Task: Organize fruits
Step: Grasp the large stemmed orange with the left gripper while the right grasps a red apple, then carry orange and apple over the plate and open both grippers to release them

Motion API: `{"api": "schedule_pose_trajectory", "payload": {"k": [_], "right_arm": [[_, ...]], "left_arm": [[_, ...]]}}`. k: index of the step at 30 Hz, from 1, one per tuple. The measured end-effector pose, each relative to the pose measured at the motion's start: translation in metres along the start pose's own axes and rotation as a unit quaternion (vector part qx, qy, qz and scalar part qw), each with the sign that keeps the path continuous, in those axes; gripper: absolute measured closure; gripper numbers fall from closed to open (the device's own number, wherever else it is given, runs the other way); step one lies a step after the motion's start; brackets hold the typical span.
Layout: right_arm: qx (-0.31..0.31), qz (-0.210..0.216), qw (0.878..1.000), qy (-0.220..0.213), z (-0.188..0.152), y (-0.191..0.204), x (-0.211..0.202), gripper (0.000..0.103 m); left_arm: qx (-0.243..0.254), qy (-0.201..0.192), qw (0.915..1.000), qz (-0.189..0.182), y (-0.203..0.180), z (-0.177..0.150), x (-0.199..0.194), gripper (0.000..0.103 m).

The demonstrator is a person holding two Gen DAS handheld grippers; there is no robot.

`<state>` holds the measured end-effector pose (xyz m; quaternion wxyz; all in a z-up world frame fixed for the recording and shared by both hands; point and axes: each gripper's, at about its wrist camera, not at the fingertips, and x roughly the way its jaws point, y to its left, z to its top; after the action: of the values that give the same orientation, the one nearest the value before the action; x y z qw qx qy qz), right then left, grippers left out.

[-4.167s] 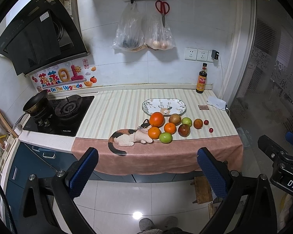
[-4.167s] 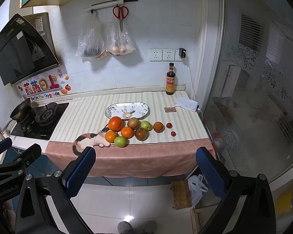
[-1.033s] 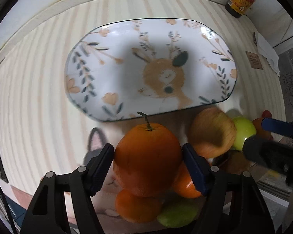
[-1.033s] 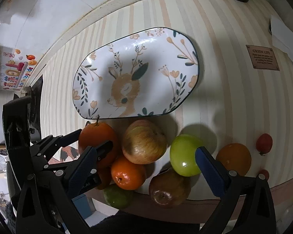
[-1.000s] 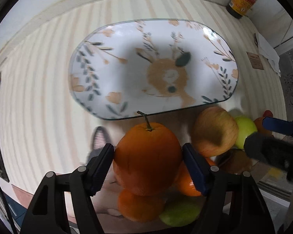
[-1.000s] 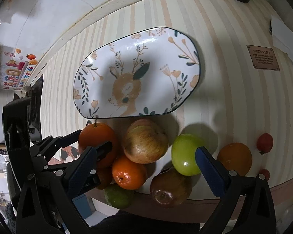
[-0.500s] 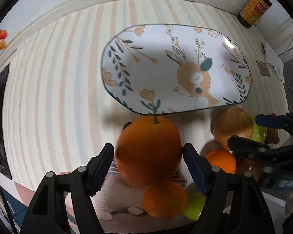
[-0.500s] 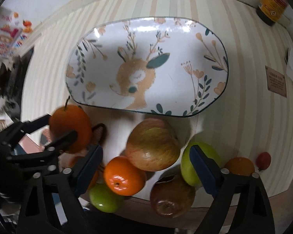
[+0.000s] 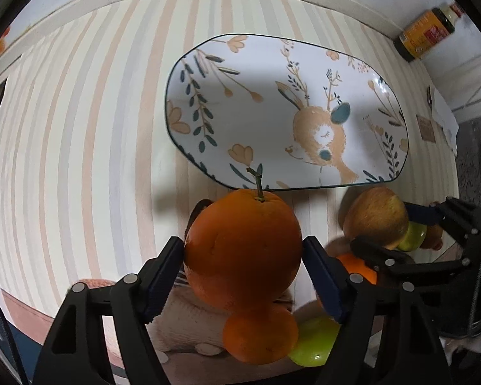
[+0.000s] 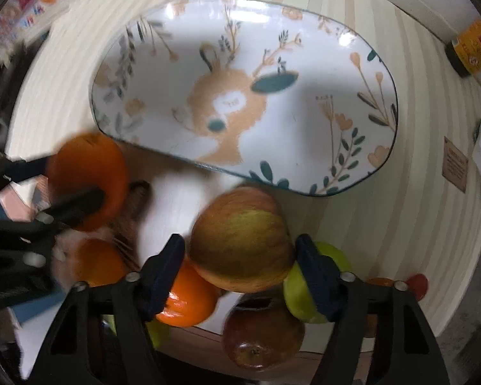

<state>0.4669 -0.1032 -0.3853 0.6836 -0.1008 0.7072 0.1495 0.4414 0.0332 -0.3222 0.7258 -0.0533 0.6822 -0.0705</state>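
My left gripper [image 9: 242, 247] is shut on a large stemmed orange [image 9: 243, 250], held above the striped counter just in front of the deer plate [image 9: 208, 96]. In the right wrist view that orange [image 10: 86, 173] hangs at the left, off the plate [image 10: 304, 128]. My right gripper [image 10: 240, 247] points down over a yellow-red apple [image 10: 240, 240]; its jaws are closing, and the blue pads sit against the apple's two sides. The apple rests among the other fruit.
Around the apple lie a small orange [image 10: 189, 301], a dark red apple [image 10: 263, 337], a green apple [image 10: 333, 263] and a small red fruit [image 10: 417, 285]. A cat toy [image 9: 182, 320] lies under the left gripper. A sauce bottle [image 9: 426, 32] stands far right.
The left gripper has carried the orange up and leftward, away from the pile. The right gripper has swung over the yellow-red apple, dropped lower, and drawn its jaws in around it.
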Motion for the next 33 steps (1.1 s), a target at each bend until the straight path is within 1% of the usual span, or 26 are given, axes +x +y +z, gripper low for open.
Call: {"api": "schedule_pose_trajectory", "payload": {"k": [2, 3, 4, 5, 6, 9, 13, 15, 20, 23, 27, 29, 33], "right_arm": [[-0.006, -0.006, 1.0, -0.007, -0.003, 0.003, -0.002, 0.031], [-0.004, -0.006, 1.0, -0.008, -0.004, 0.003, -0.003, 0.032], [0.0, -0.004, 1.0, -0.01, -0.006, 0.002, -0.005, 0.032], [0.002, -0.003, 1.0, -0.011, -0.007, 0.002, -0.006, 0.032], [0.002, -0.002, 1.0, -0.012, -0.009, 0.002, -0.007, 0.032], [0.004, 0.003, 1.0, -0.012, -0.015, 0.002, -0.008, 0.031], [-0.003, 0.002, 1.0, -0.004, -0.014, 0.0, -0.011, 0.031], [-0.004, 0.002, 1.0, -0.001, -0.009, -0.002, -0.014, 0.031], [0.0, 0.001, 1.0, -0.004, -0.004, -0.001, -0.014, 0.032], [0.003, -0.005, 1.0, -0.01, -0.003, -0.003, -0.014, 0.032], [0.015, 0.023, 0.999, -0.026, -0.012, -0.005, -0.029, 0.032], [0.019, 0.037, 0.998, -0.037, -0.014, -0.007, -0.043, 0.032], [0.03, 0.063, 0.995, -0.066, -0.011, -0.015, -0.075, 0.032]], "left_arm": [[-0.007, -0.001, 1.0, 0.007, 0.002, -0.005, -0.004, 0.029], [-0.006, -0.004, 0.9998, 0.018, 0.002, -0.007, -0.005, 0.029], [0.003, -0.005, 0.9995, 0.031, 0.002, -0.009, -0.007, 0.029], [0.016, -0.004, 0.9993, 0.033, 0.001, -0.011, -0.007, 0.029], [0.027, -0.001, 0.9991, 0.033, 0.0, -0.011, -0.006, 0.028], [0.03, 0.004, 0.9992, 0.027, 0.002, -0.004, -0.004, 0.026], [0.021, 0.014, 0.9995, 0.02, 0.006, 0.004, 0.0, 0.024], [0.014, 0.017, 0.9996, 0.019, 0.008, 0.005, -0.001, 0.026], [0.004, 0.005, 0.9994, 0.034, 0.009, -0.004, -0.008, 0.028], [-0.004, -0.006, 0.9993, 0.037, 0.0, -0.008, -0.011, 0.028], [-0.006, -0.019, 0.9997, 0.014, 0.001, -0.006, -0.037, 0.028], [-0.005, -0.033, 0.9994, 0.006, 0.001, -0.002, -0.056, 0.028], [0.007, -0.057, 0.9984, -0.003, -0.007, 0.02, -0.083, 0.028]]}}
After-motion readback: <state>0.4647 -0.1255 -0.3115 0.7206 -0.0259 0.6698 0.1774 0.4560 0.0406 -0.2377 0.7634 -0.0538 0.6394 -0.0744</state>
